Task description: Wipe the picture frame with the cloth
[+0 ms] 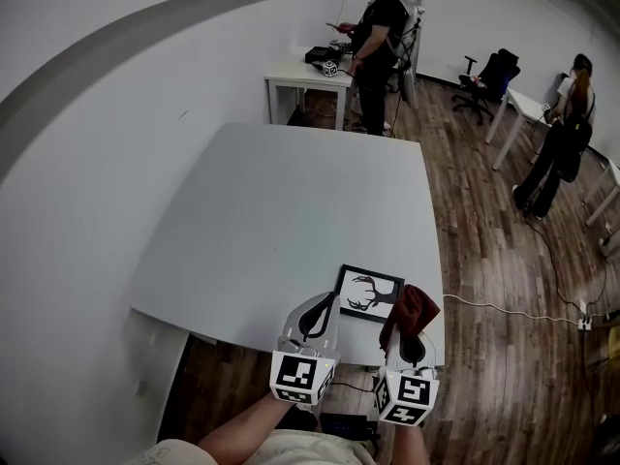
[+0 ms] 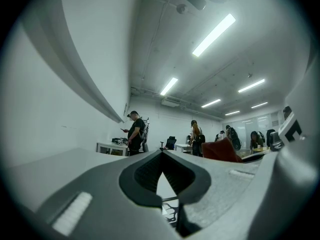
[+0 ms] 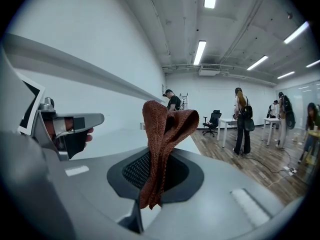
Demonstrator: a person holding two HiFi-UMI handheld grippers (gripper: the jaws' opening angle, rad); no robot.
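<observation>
Nearest the lens: the person's two forearms, each hand carrying a grey two-jaw tool with a black-and-white marker cube.

Left claw (image 1: 324, 300): jaws stood together and nothing was seen held between them. Its tips were just beside the near left corner of the black-edged rectangular picture frame with a black antler print on white (image 1: 369, 293). Whether they touched the frame could not be told. In the left gripper view a sliver of the print showed below the closed pads.

Right claw (image 1: 403, 331): jaws were clamped on a rust-red knitted cloth (image 1: 411, 310). The cloth stood up out of the pads in a folded loop, with its lower ends hanging below them. The cloth was just to the right of the frame, at its right edge. Contact between the two was unclear.

The frame lay flat on the white rectangular surface (image 1: 291, 211), close to that surface's near edge and towards its right corner.

Well beyond the frame, a person in black clothing (image 1: 374, 37) stood at a small white table (image 1: 302, 74). To the far right of the frame, a second person (image 1: 560, 139) stood on the brown wood-plank floor (image 1: 484, 250). A black office chair (image 1: 494, 74) was beyond them. A thin white cable (image 1: 504, 310) ran across the floor to the right of the frame.
</observation>
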